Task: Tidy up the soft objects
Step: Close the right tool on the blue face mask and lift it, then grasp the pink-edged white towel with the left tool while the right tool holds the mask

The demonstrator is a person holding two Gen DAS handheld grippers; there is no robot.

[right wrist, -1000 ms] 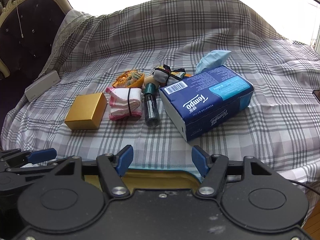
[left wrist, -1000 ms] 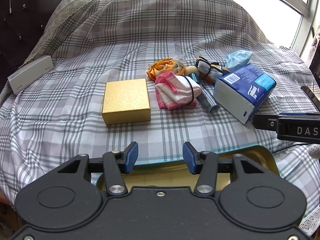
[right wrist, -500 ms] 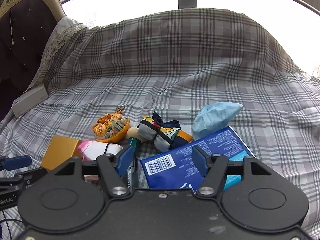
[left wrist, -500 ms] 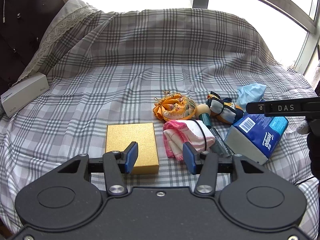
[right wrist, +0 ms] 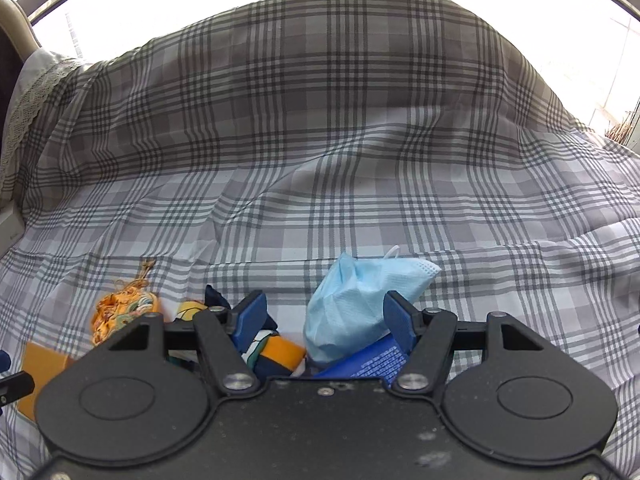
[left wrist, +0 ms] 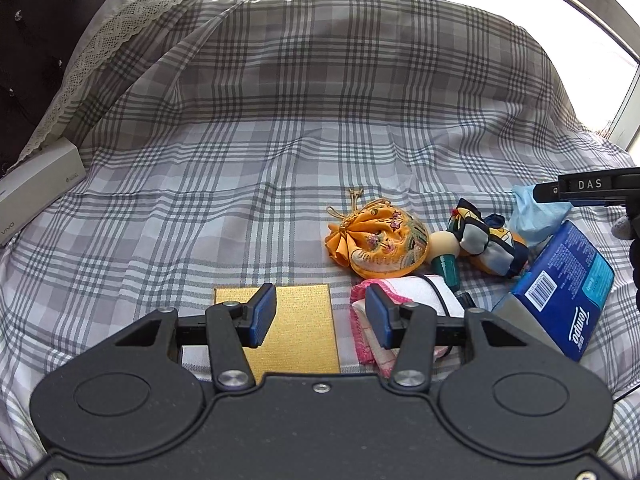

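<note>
Left gripper: jaws parted, nothing between the pads. It hangs above the near edge of the plaid sheet, its left pad over the gold box and its right pad over the pink-edged cloth, which lies folded and bound by a dark band. No contact with either can be seen.

Right gripper: jaws parted wider, gripping nothing. The blue mask shows between its pads, crumpled, resting against the far end of the tissue pack. Whether a pad touches the mask cannot be told.

Items beyond the left gripper, left to right:
- Orange pouch, drawstring end pointing away, just behind the cloth.
- Bottle with a round cream cap, lying between the pouch and the bundle.
- Patterned bundle, tied, touching the bottle cap.
- Mask and tissue pack at the right edge, with an arm of the right gripper above them.

Outer area: a white box lies at the far left against a lace-trimmed pillow. Bright windows stand behind the bed.
</note>
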